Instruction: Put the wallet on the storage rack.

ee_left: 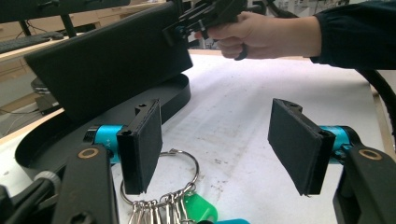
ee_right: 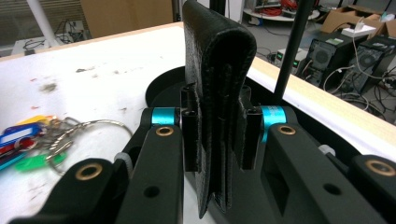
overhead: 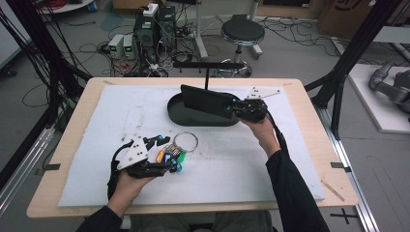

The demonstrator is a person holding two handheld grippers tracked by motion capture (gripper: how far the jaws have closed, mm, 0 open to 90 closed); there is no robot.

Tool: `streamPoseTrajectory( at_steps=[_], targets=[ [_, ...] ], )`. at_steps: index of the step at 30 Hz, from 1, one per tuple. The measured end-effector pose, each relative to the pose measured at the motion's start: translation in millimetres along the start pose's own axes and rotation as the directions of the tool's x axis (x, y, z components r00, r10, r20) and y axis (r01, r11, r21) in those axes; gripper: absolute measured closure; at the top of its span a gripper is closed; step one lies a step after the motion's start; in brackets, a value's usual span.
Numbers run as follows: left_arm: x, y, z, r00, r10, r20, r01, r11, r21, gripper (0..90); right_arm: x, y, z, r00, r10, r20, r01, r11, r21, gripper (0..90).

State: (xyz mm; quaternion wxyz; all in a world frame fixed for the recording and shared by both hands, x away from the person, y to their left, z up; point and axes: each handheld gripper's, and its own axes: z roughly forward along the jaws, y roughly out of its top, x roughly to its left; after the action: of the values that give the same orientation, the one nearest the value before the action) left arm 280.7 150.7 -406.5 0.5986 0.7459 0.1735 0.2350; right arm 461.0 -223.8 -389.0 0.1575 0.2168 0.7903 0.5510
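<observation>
From above, I see my right claw (overhead: 240,109) squeezing a black wallet (overhead: 207,101) over the black tray (overhead: 193,117). In my left claw's (ee_left: 219,144) view, it is open wide above the keys (ee_left: 168,198). My right claw's view shows the wallet pinched tight.

Tray (overhead: 180,116) blocks rear; front mat (overhead: 241,169) free

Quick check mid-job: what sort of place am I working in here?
Most likely a robotics or data-collection lab. Desktop computers sit on the floor amid tangled cables, a black metal frame surrounds the padded worktable, and a round stool stands behind it.
</observation>
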Motion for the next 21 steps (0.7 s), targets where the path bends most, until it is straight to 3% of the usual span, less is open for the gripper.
streamPoseTrajectory(
  at_steps=[8, 21],
  targets=[
    [-0.9, -1.0, -2.3, 1.0, -0.004, 0.007, 0.004, 1.0, -0.008, 35.2, -7.1, 1.3, 24.3, 0.9999, -0.001, 0.014, 0.0, 0.999, 0.04, 77.0],
    [-2.3, -2.3, -4.0, 0.9997, -0.002, 0.023, 0.003, 0.9999, -0.017, 35.2, -21.2, -10.4, 34.4, 0.9992, 0.029, 0.028, -0.031, 0.997, 0.065, 76.6]
  ],
)
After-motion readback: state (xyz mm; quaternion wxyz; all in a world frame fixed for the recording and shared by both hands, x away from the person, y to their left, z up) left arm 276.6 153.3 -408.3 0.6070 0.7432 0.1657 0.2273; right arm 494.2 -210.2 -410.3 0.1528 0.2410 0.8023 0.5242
